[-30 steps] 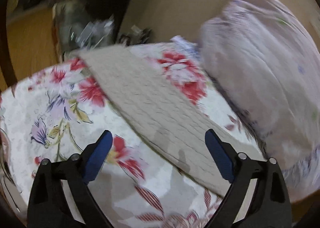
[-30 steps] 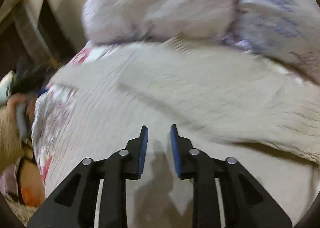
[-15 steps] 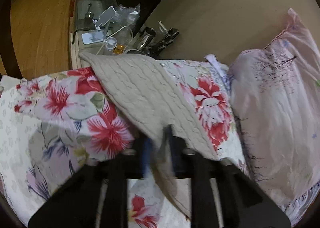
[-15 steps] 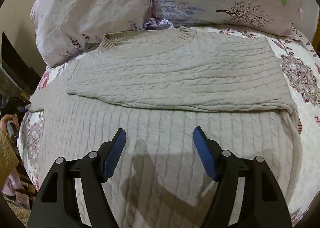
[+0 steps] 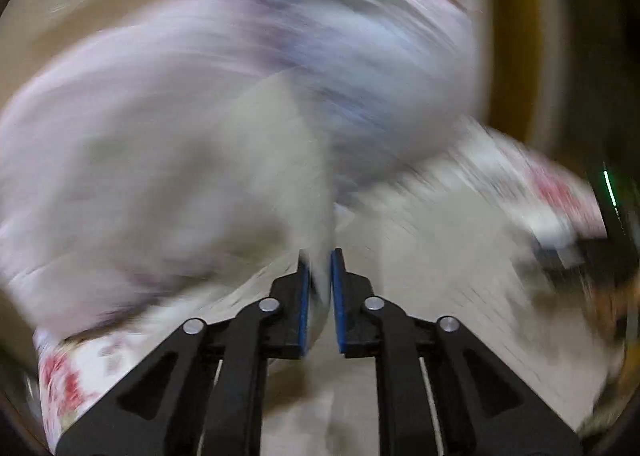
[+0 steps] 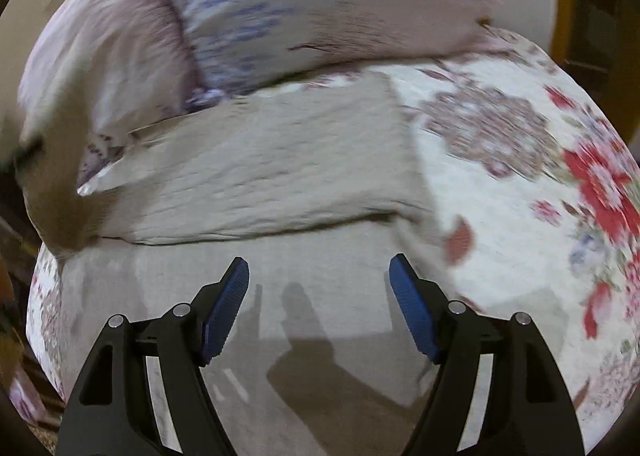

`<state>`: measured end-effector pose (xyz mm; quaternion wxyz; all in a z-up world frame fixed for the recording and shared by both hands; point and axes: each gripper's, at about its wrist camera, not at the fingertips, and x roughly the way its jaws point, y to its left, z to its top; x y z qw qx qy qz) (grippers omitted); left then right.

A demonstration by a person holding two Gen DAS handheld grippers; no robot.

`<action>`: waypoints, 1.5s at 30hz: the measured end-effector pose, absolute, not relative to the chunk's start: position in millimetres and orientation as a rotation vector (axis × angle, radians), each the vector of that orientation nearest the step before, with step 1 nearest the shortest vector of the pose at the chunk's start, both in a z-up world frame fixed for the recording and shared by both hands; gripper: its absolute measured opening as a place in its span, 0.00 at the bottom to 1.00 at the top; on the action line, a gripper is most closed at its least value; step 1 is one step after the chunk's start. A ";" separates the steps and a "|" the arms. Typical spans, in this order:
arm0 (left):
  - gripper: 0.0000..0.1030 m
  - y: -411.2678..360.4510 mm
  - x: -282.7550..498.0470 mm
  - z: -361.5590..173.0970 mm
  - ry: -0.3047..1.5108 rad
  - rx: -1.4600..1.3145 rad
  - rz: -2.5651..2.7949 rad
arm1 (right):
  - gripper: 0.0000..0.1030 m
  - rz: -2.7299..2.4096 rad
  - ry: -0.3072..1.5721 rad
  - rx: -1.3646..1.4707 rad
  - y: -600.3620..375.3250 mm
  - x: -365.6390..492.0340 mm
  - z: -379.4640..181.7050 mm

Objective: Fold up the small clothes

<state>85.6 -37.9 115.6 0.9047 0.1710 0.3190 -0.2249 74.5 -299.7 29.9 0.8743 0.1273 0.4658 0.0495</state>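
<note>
1. The left gripper has its blue pads almost together, pinching a lifted piece of the beige sweater that rises up the middle of the blurry left view.
2. The right gripper is wide open and holds nothing.
3. In the right view the sweater lies flat on the flowery bedsheet, with a folded edge across the middle.
4. Two pillows sit along the top, touching the sweater's far edge.
5. Bare sheet fills the right side.
</note>
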 end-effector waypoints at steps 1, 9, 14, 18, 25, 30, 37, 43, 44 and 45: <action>0.16 -44.2 81.9 106.5 0.680 0.376 -0.474 | 0.72 0.093 0.977 0.277 -306.0 72.3 28.7; 0.71 93.7 13.1 49.9 0.964 -0.029 -0.085 | 0.70 0.072 1.062 0.399 -362.1 23.9 16.3; 0.68 132.1 -42.2 24.7 1.074 -0.262 -0.036 | 0.49 0.251 1.154 0.550 -365.6 -17.5 8.2; 0.57 119.1 -77.5 24.4 1.130 -0.368 -0.151 | 0.17 0.420 1.276 0.736 -357.0 -46.3 -13.3; 0.14 86.8 -87.6 13.6 1.212 -0.451 -0.256 | 0.08 0.552 1.283 0.811 -333.2 -50.9 -16.5; 0.08 97.2 -51.1 26.6 1.161 -0.502 -0.358 | 0.07 0.590 1.113 0.813 -334.3 -6.8 17.9; 0.13 141.5 95.5 81.4 0.849 -0.493 -0.253 | 0.09 0.463 0.821 0.842 -342.7 131.2 61.5; 0.78 173.9 143.4 72.6 0.832 -0.537 -0.090 | 0.73 0.208 0.875 0.868 -345.2 188.3 37.7; 0.78 180.1 139.9 66.8 0.849 -0.553 -0.093 | 0.77 0.226 0.872 0.865 -346.1 179.7 35.6; 0.78 183.9 137.1 58.6 0.877 -0.557 -0.097 | 0.79 0.223 0.874 0.822 -345.2 171.1 35.3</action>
